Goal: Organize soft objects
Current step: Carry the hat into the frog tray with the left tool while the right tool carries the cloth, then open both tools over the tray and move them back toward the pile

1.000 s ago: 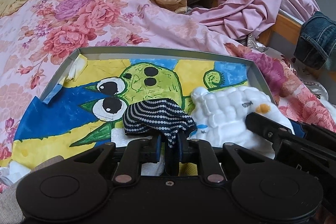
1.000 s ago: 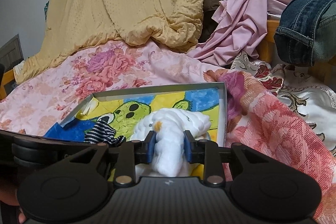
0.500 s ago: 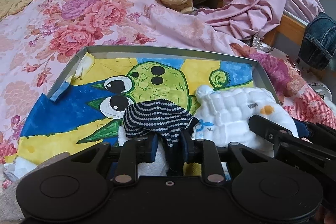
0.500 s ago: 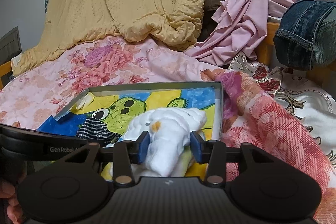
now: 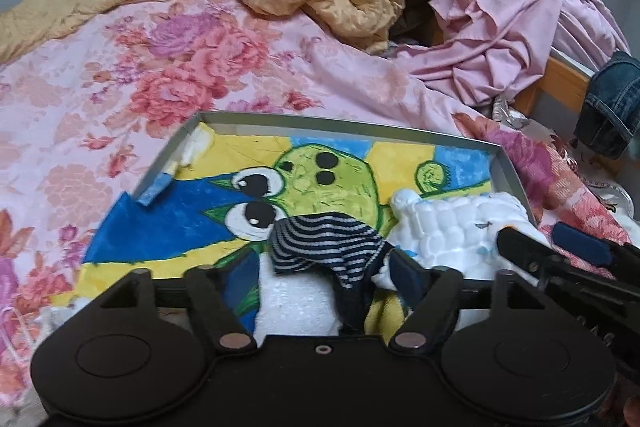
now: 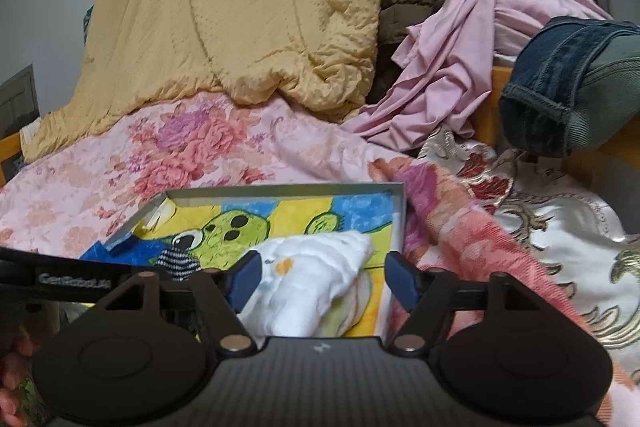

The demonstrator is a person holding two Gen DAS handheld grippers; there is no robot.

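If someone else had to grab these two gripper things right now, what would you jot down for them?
Left gripper: jaws have just been opening; the striped sock lies loose between them, released.
Right gripper: jaws have just been opening; the white padded cloth sits between them, not pinched.
Both items rest in the painted tray on the floral bedspread.
Done: sock and cloth placed in the tray.
Left: back both grippers out; the pink garment and jeans probably remain unsorted.

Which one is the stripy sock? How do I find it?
Find the shallow tray with the green cartoon face painted inside, lying on the flowery bedspread. The stripy sock lies over the face, left of a puffy white cloth. It alone is dark with white stripes.
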